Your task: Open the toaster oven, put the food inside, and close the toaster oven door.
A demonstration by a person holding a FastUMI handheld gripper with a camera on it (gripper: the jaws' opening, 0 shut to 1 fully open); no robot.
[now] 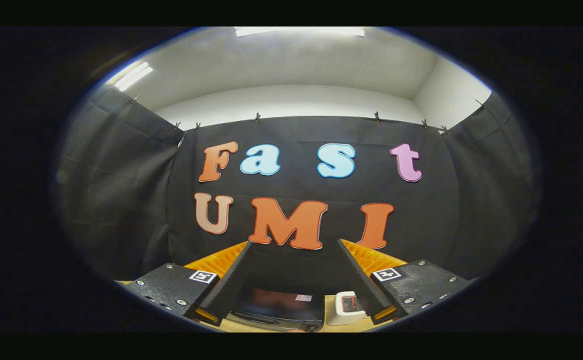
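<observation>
The gripper is raised and level, its two fingers spread wide apart with nothing held between them. The toaster oven sits on the table well below and ahead of the fingertips, seen low in the gap between the fingers, its long axis running crosswise to them. A small white toaster stands just beside the toaster oven; reaching the toaster oven's door probably requires pitching down and descending.
</observation>
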